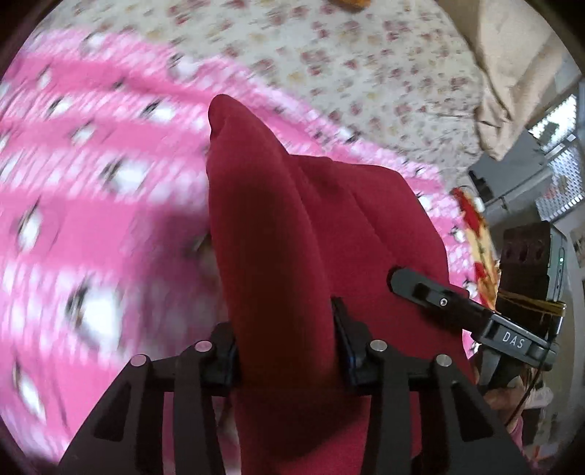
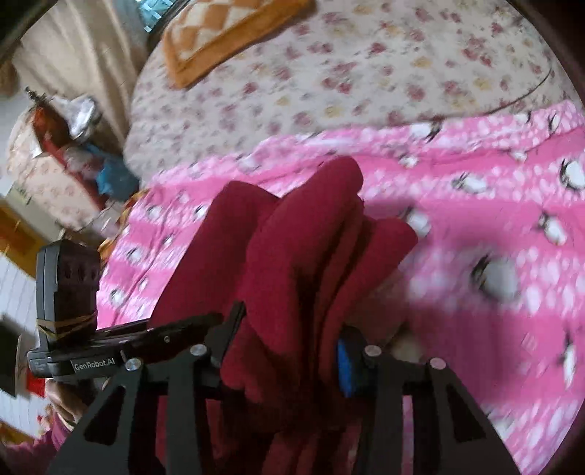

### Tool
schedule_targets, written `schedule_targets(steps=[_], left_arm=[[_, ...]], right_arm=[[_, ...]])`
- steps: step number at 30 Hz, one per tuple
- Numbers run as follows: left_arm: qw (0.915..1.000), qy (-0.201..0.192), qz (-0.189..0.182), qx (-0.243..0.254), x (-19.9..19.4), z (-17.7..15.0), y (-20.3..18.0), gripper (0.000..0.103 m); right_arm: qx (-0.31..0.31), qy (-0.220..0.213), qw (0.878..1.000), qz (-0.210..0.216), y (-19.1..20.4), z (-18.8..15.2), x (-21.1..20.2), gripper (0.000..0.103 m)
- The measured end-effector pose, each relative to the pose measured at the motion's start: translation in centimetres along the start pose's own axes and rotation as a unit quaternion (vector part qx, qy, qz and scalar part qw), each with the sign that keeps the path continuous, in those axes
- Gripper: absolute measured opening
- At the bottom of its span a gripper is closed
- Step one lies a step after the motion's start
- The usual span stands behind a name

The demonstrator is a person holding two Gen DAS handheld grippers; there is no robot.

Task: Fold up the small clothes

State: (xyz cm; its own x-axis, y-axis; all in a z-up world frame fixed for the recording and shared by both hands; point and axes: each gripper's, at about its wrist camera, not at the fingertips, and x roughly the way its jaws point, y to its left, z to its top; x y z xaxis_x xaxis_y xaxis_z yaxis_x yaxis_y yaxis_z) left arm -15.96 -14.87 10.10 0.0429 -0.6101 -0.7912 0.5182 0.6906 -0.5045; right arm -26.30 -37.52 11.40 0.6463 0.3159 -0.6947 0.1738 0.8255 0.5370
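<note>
A dark red garment (image 1: 278, 234) hangs bunched between the jaws of my left gripper (image 1: 287, 347), which is shut on it. The same red garment (image 2: 292, 255) is bunched in thick folds between the jaws of my right gripper (image 2: 283, 350), also shut on it. Both grippers hold it above a pink penguin-print blanket (image 1: 91, 190), which also shows in the right wrist view (image 2: 493, 226). The right gripper (image 1: 471, 310) appears at the right of the left wrist view, close beside the cloth. The left gripper (image 2: 120, 339) appears at the left of the right wrist view.
A floral bedsheet (image 2: 347, 73) covers the bed beyond the blanket. An orange checked cushion (image 2: 226, 33) lies at the far end. Cluttered boxes and bags (image 2: 62, 153) stand beside the bed on the left. A beige curtain (image 1: 519, 73) hangs at the right.
</note>
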Motion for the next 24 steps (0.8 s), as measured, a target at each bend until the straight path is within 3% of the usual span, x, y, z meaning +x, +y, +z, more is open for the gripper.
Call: schedule_targets(steps=[2,4,6,11,14,18,24], left_arm=[[0.9993,0.017,0.028,-0.021,1.0,-1.7,1.5,0.029],[0.9981,0.007,0.043,-0.043,1.5,-3.1,2.7,0.05],[0.9973,-0.022,0.048,-0.052,0.9,-3.9,2.9,0.051],[0.991,-0.065,0.116,-0.015,-0.7,-4.4,0.9,0.051],[0.985,-0.085,0.15,0.008,-1.2,-5.0,-0.3,0.051],[0.9809,-0.101,0.165,0.02,-2.2,-5.7,-1.3,0.051],[0.9695,-0.143,0.196,0.036,-4.1,-6.8,-2.2,0.051]], right_arm=[[0.001,0.021,1.0,-0.02,0.1,-2.2,1.4,0.052],[-0.022,0.051,0.995,-0.082,0.2,-4.6,2.7,0.057],[-0.027,0.031,0.996,-0.084,0.8,-5.8,1.6,0.058],[-0.068,-0.002,0.992,-0.106,3.4,-7.1,-2.7,0.058],[-0.092,0.001,0.99,-0.103,4.2,-8.1,-3.4,0.057],[-0.141,0.019,0.972,-0.187,3.9,-9.6,-0.5,0.058],[-0.116,0.001,0.979,-0.165,3.9,-9.6,-2.3,0.058]])
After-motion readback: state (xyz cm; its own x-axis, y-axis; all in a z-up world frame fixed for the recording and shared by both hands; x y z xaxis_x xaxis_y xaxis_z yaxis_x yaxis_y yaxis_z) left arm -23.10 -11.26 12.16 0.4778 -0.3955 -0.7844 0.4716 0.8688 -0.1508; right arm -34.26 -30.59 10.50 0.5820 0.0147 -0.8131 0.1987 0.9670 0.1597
